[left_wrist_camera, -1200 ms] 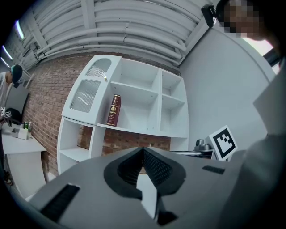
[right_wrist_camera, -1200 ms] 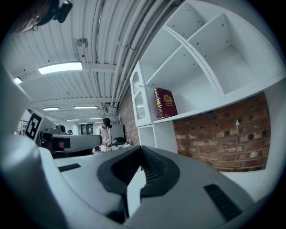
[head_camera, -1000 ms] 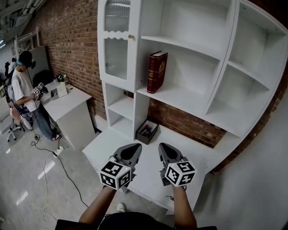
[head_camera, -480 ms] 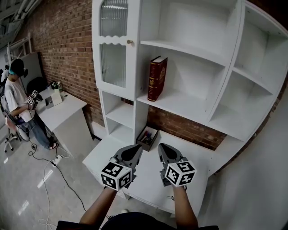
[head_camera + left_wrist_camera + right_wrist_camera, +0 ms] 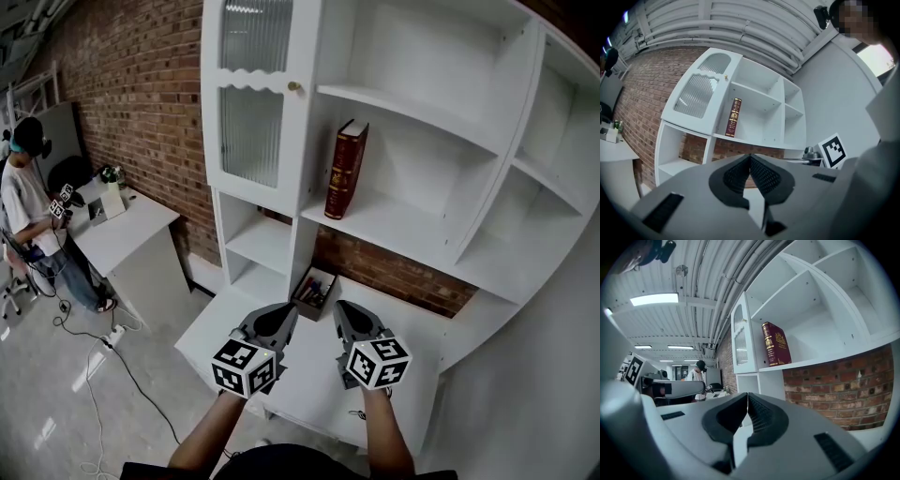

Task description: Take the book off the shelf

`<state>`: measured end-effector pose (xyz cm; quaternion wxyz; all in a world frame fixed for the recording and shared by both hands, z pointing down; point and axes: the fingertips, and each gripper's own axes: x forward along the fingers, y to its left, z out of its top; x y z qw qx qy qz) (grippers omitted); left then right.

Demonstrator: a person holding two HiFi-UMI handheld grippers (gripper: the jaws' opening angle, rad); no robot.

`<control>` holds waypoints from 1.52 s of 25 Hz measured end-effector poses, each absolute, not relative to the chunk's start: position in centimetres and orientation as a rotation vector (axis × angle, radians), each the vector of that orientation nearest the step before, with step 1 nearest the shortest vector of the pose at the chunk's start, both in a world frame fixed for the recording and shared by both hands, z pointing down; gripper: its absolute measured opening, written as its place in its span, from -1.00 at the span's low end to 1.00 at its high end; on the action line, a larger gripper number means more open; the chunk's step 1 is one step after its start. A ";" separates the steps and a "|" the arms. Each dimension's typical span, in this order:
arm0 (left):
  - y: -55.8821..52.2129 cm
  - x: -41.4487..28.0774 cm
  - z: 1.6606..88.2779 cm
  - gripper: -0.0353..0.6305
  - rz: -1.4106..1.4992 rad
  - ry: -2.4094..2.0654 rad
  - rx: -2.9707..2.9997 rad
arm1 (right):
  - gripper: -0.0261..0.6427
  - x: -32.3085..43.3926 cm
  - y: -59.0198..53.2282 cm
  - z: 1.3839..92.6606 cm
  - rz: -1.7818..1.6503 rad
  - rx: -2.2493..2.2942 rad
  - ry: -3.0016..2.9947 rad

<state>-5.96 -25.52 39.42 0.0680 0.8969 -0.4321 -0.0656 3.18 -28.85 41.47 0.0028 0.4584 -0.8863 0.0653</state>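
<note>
Red brick wall [image 5: 141,94] backs a white wooden shelf unit [image 5: 412,223]; a dark red hardback book [image 5: 346,170] leans at its middle shelf's left end. Nearer, the left gripper [image 5: 284,310] and the right gripper [image 5: 343,309] are both pressed together and empty.

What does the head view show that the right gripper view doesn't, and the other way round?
Only the head view shows the small box of bits below the shelves and the grey floor. Only the right gripper view shows the ceiling with its lit lamp and pipes, and the right gripper close up, jaws shut with nothing between them. Both show the red book standing on the white shelf, the brick wall, and a person off to the side.
</note>
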 end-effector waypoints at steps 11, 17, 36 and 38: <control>-28.5 -9.8 39.7 -0.85 -0.237 -1.261 2.686 | -0.86 -0.6 -31.6 40.6 0.183 1.479 -2.766; -29.3 -11.5 40.2 -0.85 -0.239 -1.248 2.680 | -0.86 -1.4 -32.3 40.6 0.174 1.522 -2.751; -30.5 -9.8 40.2 -0.85 -0.229 -1.227 2.694 | -0.86 0.5 -33.4 39.8 0.186 1.539 -2.769; -30.9 -9.3 40.0 -0.85 -0.229 -1.230 2.697 | -0.86 0.9 -33.7 39.6 0.185 1.535 -2.774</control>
